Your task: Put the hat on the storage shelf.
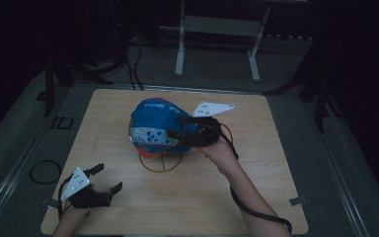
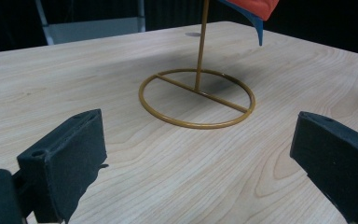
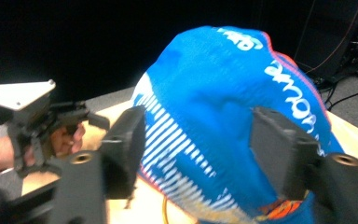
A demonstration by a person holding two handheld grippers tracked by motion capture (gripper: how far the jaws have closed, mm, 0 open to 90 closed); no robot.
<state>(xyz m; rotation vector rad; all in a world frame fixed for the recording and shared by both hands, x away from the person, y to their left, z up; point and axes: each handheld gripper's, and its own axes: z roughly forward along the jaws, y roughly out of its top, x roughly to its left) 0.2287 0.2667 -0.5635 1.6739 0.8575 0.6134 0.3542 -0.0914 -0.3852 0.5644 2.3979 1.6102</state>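
Nearest the camera, the left gripper (image 1: 107, 178) rests on the table (image 1: 276, 187), jaws wide apart, well short of the stand (image 2: 196, 98). Atop that stand hangs the cap (image 1: 154, 126); the right gripper (image 1: 173, 134), jaws parted, straddles it without pressing.

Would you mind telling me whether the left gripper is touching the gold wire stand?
Apart. The left gripper view shows bare table between the open left gripper and the stand's ring base; the high view shows the same gap.

Dim, murky room — slight motion blur
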